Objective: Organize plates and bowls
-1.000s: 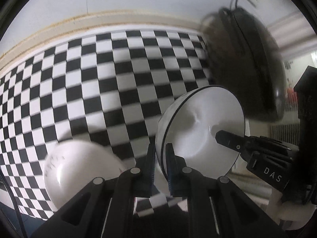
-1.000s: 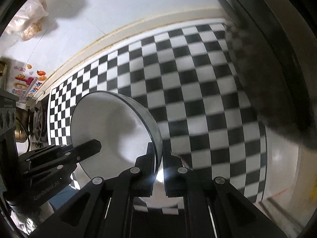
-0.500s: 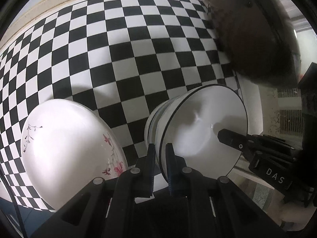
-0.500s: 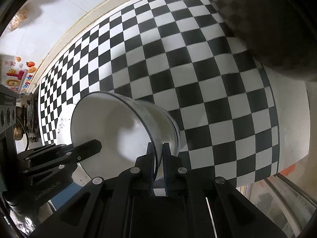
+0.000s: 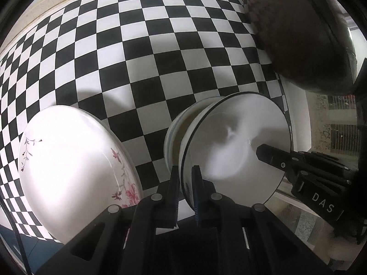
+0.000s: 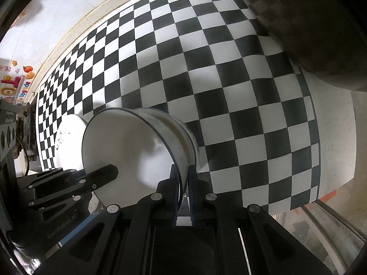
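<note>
A white bowl with a thin black rim [image 5: 234, 137] is held from both sides. My left gripper [image 5: 185, 174] is shut on its near rim. My right gripper [image 6: 182, 176] is shut on the opposite rim of the same bowl [image 6: 128, 151]. The bowl sits in or just over a second bowl with a blue-lined rim [image 5: 174, 133], also in the right wrist view [image 6: 190, 137]. A white plate with pink flowers [image 5: 73, 167] lies to the left on the checkered cloth, and shows in the right wrist view [image 6: 66, 142].
The black-and-white checkered tablecloth [image 5: 137, 57] covers the table. A large dark pan or wok [image 5: 305, 36] stands at the far right; it also shows in the right wrist view [image 6: 321, 23]. The table's right edge [image 6: 332, 151] drops off to the floor.
Both grippers have carried the black-rimmed bowl down toward the table. It now rests in or just over the blue-lined bowl. The flowered plate has come into view.
</note>
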